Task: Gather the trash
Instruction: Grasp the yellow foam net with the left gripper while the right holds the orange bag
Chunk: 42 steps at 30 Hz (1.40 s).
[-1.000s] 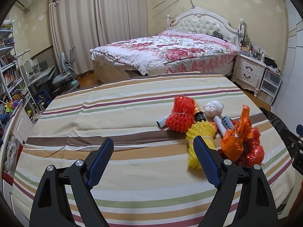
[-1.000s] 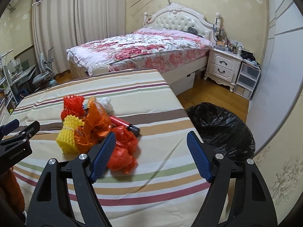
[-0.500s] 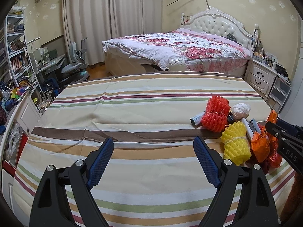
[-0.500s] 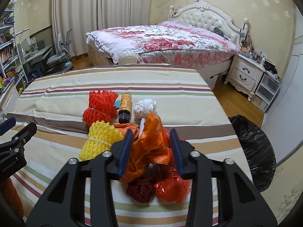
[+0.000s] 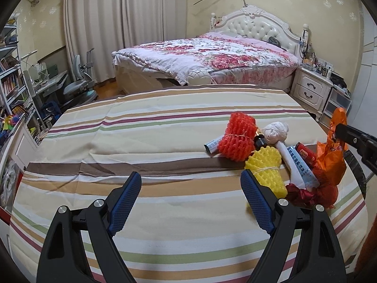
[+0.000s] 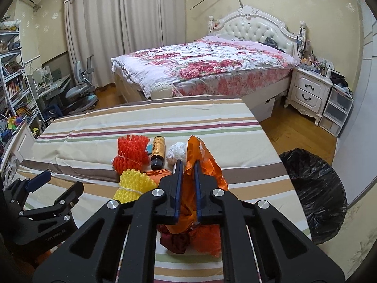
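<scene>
My right gripper (image 6: pixel 187 165) has its fingers pressed together on the crumpled orange plastic bag (image 6: pixel 202 162), which stands up from the trash pile near the right edge of the striped-cloth worktop (image 6: pixel 212 115). Past that edge, low on the right, the black bin bag (image 6: pixel 315 188) gapes open on the wooden floor, with bare floor between it and the white nightstand (image 6: pixel 308 94) farther back.

My left gripper (image 5: pixel 190 186) hovers with fingers wide apart, nothing between them, over the broad open left half of the cloth. The pile sits just to its right: a red foam net sleeve (image 5: pixel 238 139), a yellow foam net sleeve (image 5: pixel 266 167), a knotted white bag (image 5: pixel 275 132) and a dark brown bottle (image 6: pixel 157 151).

My right gripper's own frame hides the bag's lower part, and the dark red wrappers (image 6: pixel 176 240) beneath are hard to identify.
</scene>
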Motion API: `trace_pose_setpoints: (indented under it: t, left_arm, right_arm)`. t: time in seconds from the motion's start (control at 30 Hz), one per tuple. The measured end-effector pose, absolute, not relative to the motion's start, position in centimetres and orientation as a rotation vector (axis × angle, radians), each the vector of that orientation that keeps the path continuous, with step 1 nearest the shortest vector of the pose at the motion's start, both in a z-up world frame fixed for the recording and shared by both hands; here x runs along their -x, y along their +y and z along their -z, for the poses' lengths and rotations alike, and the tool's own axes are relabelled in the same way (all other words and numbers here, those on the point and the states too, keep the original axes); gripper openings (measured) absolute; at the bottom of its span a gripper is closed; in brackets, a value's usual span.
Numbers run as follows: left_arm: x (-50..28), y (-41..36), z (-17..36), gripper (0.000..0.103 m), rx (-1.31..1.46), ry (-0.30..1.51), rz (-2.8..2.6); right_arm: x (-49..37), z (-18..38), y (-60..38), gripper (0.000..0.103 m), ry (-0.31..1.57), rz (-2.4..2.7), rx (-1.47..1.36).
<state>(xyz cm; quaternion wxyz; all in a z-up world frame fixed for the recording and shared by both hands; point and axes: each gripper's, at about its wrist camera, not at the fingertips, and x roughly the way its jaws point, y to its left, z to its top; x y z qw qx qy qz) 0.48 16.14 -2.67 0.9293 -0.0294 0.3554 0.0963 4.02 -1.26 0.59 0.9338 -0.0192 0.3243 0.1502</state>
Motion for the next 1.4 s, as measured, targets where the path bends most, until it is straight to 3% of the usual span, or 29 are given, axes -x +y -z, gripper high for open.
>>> trace_pose_setpoints:
  t: [0.23, 0.6, 0.8, 0.83, 1.0, 1.4]
  left_arm:
    - [-1.3, 13.3, 2.6, 0.084, 0.039, 0.729, -0.143]
    - [-3.6, 9.8, 4.2, 0.083, 0.009, 0.780, -0.091]
    - [-4.5, 10.1, 5.5, 0.045, 0.063, 0.841, -0.038]
    - [-4.5, 10.2, 5.7, 0.043, 0.074, 0.848, -0.024]
    - [-3.6, 10.1, 5.4, 0.037, 0.067, 0.820, -0.012]
    - [-1.5, 8.4, -0.4, 0.037, 0.085, 0.675, 0.059]
  right_arm:
    - [-3.9, -1.5, -6.0, 0.009, 0.624, -0.206, 0.017]
    - [-4.8, 3.5, -11.2, 0.009, 0.744, -0.124, -0.047]
    - [-4.9, 4.7, -11.8, 0.009, 0.770, -0.127, -0.065]
    - [-4.9, 4.8, -11.9, 0.009, 0.771, -0.128, -0.066]
    - [-4.8, 4.9, -11.8, 0.009, 0.768, -0.133, -0.068]
    - [-4.0, 2.3, -13.0, 0.009, 0.685, -0.127, -0.049]
